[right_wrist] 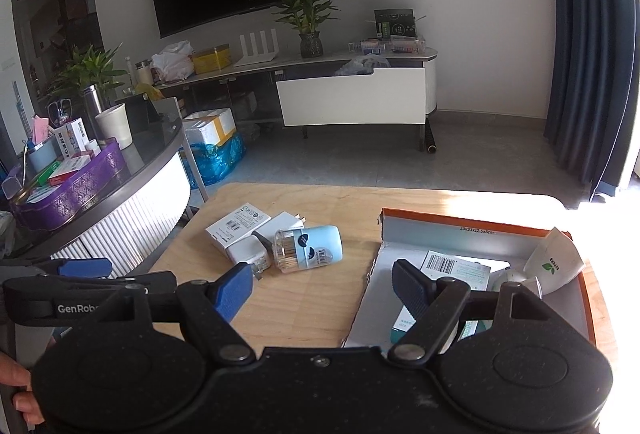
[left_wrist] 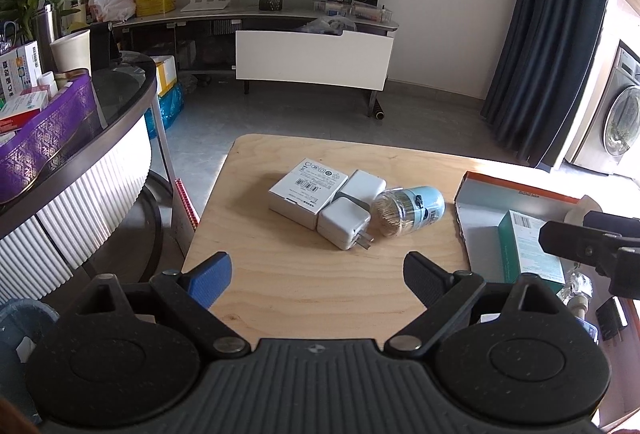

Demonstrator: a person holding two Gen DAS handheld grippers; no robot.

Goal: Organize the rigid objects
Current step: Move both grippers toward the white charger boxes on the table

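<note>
On the wooden table (left_wrist: 304, 294) lies a cluster: a white carton (left_wrist: 308, 192), two white plug chargers (left_wrist: 345, 223) (left_wrist: 363, 185), and a clear toothpick jar with a pale blue cap (left_wrist: 408, 210) on its side. My left gripper (left_wrist: 318, 276) hovers open in front of the cluster, nothing between its fingers. At the right stands an orange-rimmed shallow box (right_wrist: 460, 230) that holds a teal carton (right_wrist: 452, 268) and a white paper cup (right_wrist: 556, 266). My right gripper (right_wrist: 324, 290) is open over the box's left edge, holding nothing. The jar (right_wrist: 308, 248) lies just beyond its blue finger.
A round glass-topped side table (left_wrist: 120, 106) with a purple tray (left_wrist: 48, 142) stands close on the left. Beyond the table's far edge are open floor, a TV stand (left_wrist: 312, 54), a dark curtain (left_wrist: 536, 54) and a washing machine (left_wrist: 620, 114). A hand (right_wrist: 18, 390) shows bottom left.
</note>
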